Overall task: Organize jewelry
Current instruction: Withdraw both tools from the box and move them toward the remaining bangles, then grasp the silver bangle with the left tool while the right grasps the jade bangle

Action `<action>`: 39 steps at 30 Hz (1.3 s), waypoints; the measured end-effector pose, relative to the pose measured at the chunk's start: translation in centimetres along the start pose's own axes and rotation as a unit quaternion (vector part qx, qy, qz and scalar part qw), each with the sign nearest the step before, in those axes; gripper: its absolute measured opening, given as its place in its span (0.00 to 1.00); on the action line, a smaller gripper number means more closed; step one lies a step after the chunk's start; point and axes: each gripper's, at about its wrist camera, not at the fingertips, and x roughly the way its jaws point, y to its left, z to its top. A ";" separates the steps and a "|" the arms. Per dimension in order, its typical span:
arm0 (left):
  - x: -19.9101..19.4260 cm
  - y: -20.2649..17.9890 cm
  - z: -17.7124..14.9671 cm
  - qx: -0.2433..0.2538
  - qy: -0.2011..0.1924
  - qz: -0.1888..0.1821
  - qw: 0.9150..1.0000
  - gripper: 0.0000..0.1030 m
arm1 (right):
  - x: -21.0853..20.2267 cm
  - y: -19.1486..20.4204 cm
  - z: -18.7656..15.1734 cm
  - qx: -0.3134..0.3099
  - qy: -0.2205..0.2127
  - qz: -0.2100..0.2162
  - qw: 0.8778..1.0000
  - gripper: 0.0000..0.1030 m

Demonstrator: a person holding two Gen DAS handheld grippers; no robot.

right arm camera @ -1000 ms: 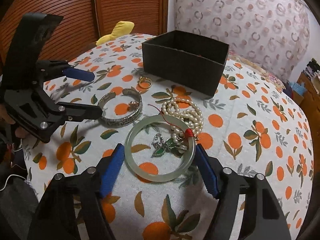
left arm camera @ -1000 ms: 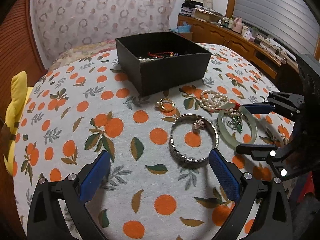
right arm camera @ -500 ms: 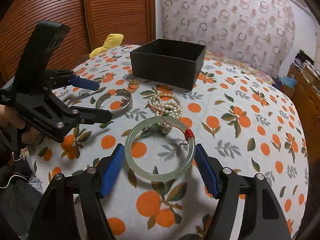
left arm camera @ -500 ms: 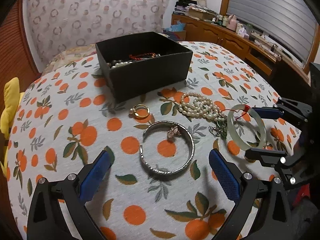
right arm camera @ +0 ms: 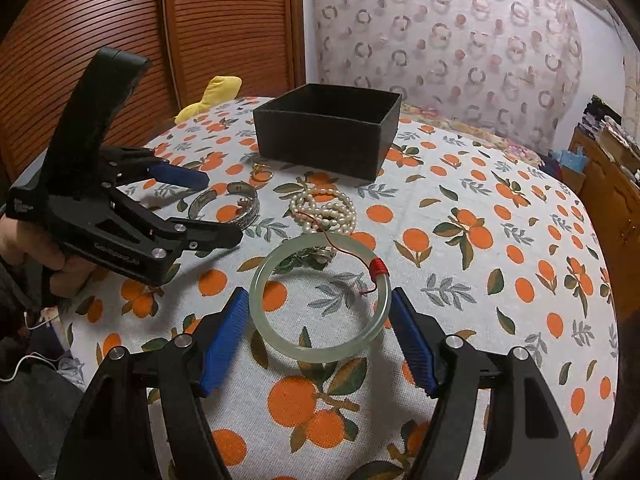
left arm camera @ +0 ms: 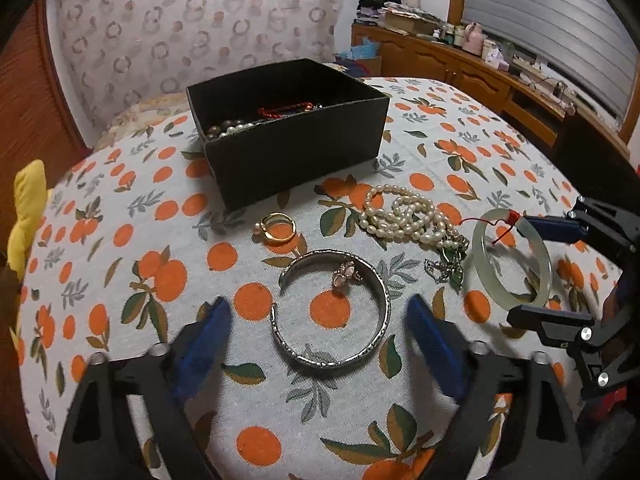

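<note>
Jewelry spread on orange-print worktop [left arm camera: 120, 240] before black box [left arm camera: 288, 132] holding beads. Left tongs [left arm camera: 316, 332] apart, hovering around silver cuff [left arm camera: 332, 308]. Right tongs [right arm camera: 318, 328] clamped on jade bangle [right arm camera: 320, 296], lifted off cloth. Pearl strand [left arm camera: 404, 212] beside gold ring [left arm camera: 280, 228].

Orange-fruit-print tablecloth [left arm camera: 120, 264], black box [left arm camera: 296, 160], pale-green bangle [right arm camera: 320, 300].

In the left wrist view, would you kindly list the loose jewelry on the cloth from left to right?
gold ring → silver cuff bracelet → pearl necklace → jade bangle
</note>
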 end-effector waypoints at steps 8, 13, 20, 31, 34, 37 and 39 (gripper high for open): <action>-0.9 -0.5 -0.7 0.012 -0.009 0.007 1.000 0.53 | 0.0 -0.2 -0.1 0.008 -0.002 0.010 1.000 0.72; -1.6 -0.6 -1.0 0.008 -0.025 0.005 1.000 0.52 | -0.1 -0.1 -0.1 0.013 -0.005 0.011 1.000 0.72; -2.8 -0.4 -0.7 0.001 -0.046 0.006 0.999 0.52 | -0.3 -0.1 -0.1 0.011 -0.009 0.005 1.000 0.72; -4.6 0.3 0.1 -0.024 -0.080 0.006 0.996 0.53 | -1.0 0.0 1.1 0.008 -0.028 0.002 1.000 0.72; -4.8 0.7 0.4 -0.030 -0.086 0.008 0.996 0.53 | -1.2 -0.1 1.9 0.006 -0.037 0.000 0.999 0.72; -5.1 1.3 0.8 -0.036 -0.092 0.011 0.995 0.53 | -1.3 -0.4 2.8 0.005 -0.045 -0.002 0.999 0.72; -5.3 1.6 1.2 -0.040 -0.098 0.015 0.994 0.53 | -1.3 -0.6 3.6 0.004 -0.051 -0.002 0.999 0.72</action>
